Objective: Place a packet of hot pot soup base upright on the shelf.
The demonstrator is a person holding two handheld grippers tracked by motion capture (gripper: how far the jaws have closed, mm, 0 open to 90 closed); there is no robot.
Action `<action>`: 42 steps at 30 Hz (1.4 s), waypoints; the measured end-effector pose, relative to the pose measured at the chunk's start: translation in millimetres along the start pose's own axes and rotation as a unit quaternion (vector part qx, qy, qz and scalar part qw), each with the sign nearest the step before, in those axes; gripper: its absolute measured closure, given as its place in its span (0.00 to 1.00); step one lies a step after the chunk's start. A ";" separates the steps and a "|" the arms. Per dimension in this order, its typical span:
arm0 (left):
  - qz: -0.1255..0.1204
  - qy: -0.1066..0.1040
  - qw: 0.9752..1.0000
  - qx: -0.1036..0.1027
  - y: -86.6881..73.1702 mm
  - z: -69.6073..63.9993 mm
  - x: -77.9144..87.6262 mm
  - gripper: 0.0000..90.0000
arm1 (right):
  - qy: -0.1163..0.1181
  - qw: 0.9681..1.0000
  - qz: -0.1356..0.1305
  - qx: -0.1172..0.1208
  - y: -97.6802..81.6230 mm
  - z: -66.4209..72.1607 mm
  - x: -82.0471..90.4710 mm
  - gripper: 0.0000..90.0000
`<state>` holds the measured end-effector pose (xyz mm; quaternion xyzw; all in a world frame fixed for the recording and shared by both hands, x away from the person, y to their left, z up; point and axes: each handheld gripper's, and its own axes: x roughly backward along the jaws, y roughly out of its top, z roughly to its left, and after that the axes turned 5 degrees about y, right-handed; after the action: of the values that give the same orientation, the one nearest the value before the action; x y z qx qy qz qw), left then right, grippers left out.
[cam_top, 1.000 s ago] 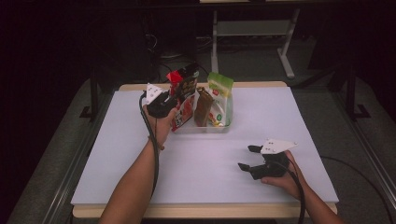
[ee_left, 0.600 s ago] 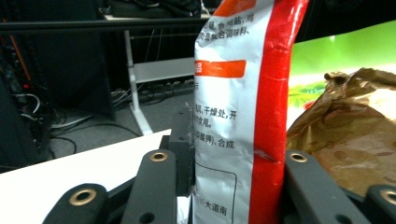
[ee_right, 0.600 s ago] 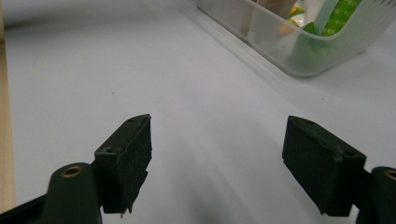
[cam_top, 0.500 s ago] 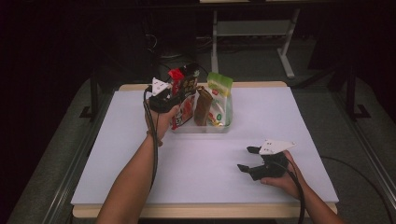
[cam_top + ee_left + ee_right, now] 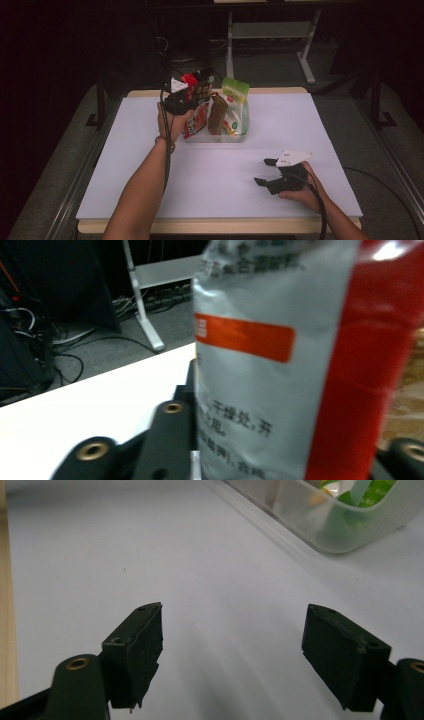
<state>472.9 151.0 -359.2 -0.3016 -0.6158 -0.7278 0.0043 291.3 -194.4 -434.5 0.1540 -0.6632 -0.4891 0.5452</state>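
- Red pouch (image 5: 280,370) stands at the left end of the clear tub (image 5: 220,136), at the far middle of the worktop (image 5: 320,130); it fills the gap between the left claw's jaws in the left gripper view, silver back with an orange label facing the camera, red edge to the right.
- Worktop: white sheet on a wooden board, with the tub near its far edge.
- Tub: holds upright packets side by side, the red pouch on the left, a brown pouch (image 5: 217,112) in the middle, a green-topped bag (image 5: 236,102) on the right.
- Left claw (image 5: 192,97) is up at the red pouch's top, the hand behind it; its jaws have just been closing, with the pouch between them and one jaw flat against its silver face, clamped on it.
- Right claw (image 5: 266,172) rests low on the worktop at the near right, well apart from the tub, jaws wide apart with bare sheet between them.
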 end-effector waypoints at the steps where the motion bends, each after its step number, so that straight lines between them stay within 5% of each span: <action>1: 0.002 0.001 1.000 0.004 0.7 -0.3 -0.4 0.82 | 0.002 1.000 0.001 0.001 0.0 0.3 -0.3 0.26; 4: -0.003 0.005 1.000 0.007 0.6 -1.4 0.1 0.86 | 0.004 1.000 0.003 0.005 0.1 0.6 -0.9 0.26; 12: -0.086 0.035 0.995 0.039 -8.6 -2.9 6.8 0.89 | 0.008 1.000 0.002 0.006 -0.1 0.9 -0.7 0.26; 17: -0.141 0.045 0.987 0.064 -17.3 -5.3 5.4 0.90 | 0.014 1.000 0.001 0.008 0.0 2.4 -0.8 0.26; 25: -0.180 0.039 0.981 0.055 -6.1 -2.0 7.3 0.90 | 0.019 1.000 0.002 0.008 -0.7 1.8 -1.5 0.26; 32: -0.231 0.031 0.968 0.093 -30.7 1.5 6.4 0.90 | 0.025 1.000 0.002 0.010 -0.9 3.5 -2.0 0.26; 38: -0.227 0.021 0.969 0.100 -49.7 4.9 3.4 0.89 | 0.032 0.999 0.001 0.014 -0.3 5.3 -3.8 0.26; 42: -0.206 0.013 0.974 0.097 -58.5 7.7 0.6 0.88 | 0.034 0.999 0.004 0.013 -0.3 5.7 -4.4 0.26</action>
<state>453.7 172.3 -410.7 -0.1571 -0.7321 -0.6540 -0.1083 287.8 -188.5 -436.9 0.1745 -0.6512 -0.4729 0.5673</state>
